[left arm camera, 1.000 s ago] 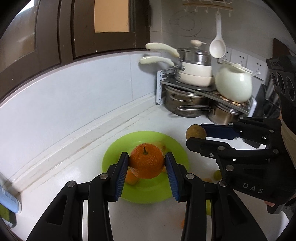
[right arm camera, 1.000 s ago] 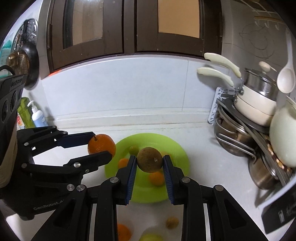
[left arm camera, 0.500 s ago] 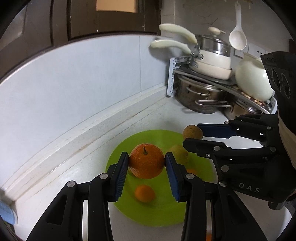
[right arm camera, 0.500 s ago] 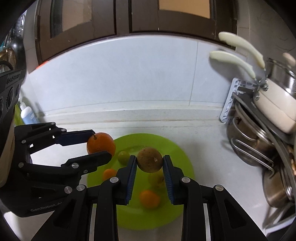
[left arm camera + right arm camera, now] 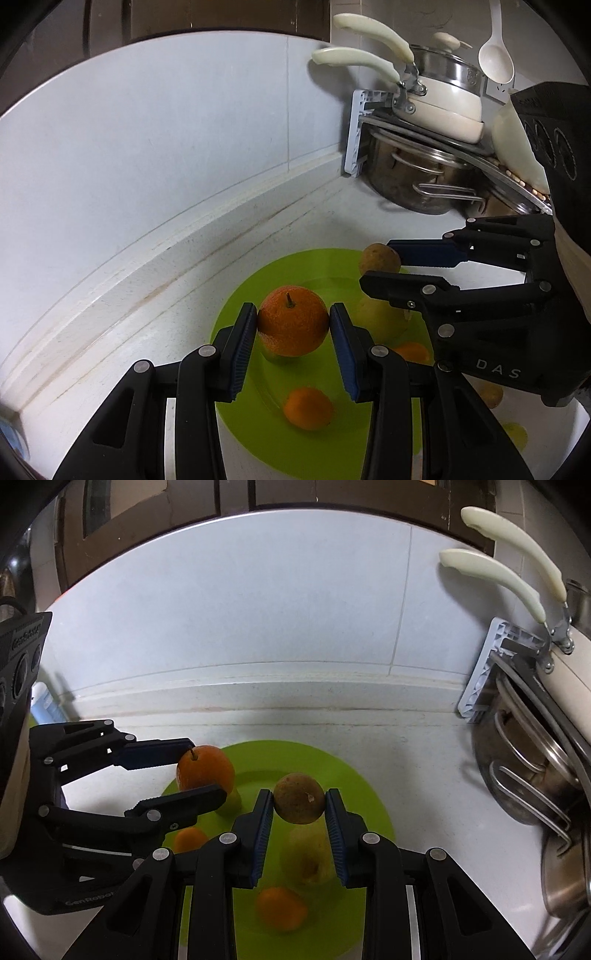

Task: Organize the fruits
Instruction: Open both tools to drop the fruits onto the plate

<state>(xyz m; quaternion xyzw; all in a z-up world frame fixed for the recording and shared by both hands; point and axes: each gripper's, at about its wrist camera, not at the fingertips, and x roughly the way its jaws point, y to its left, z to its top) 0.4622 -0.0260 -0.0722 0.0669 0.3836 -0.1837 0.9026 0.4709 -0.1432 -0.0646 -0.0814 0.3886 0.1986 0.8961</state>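
My left gripper (image 5: 293,326) is shut on a large orange (image 5: 293,322) with a short stem, held low over the left part of the green plate (image 5: 240,295). My right gripper (image 5: 299,805) is shut on a round brown fruit (image 5: 299,797), held over the plate's middle (image 5: 354,775). The orange (image 5: 205,768) and the left gripper (image 5: 192,771) show at the left of the right wrist view. The brown fruit (image 5: 379,259) and the right gripper (image 5: 384,266) show at the right of the left wrist view. On the plate lie small oranges (image 5: 307,408) (image 5: 280,908) and a yellow fruit (image 5: 306,856).
A rack with steel pots (image 5: 417,181) and cream pans (image 5: 436,107) stands at the right against the wall. The white backsplash ledge (image 5: 258,701) runs behind the plate. More small fruits (image 5: 487,395) lie on the white counter right of the plate.
Both grippers have moved forward and down toward the plate with their fruits still held. The plate now fills more of both views.
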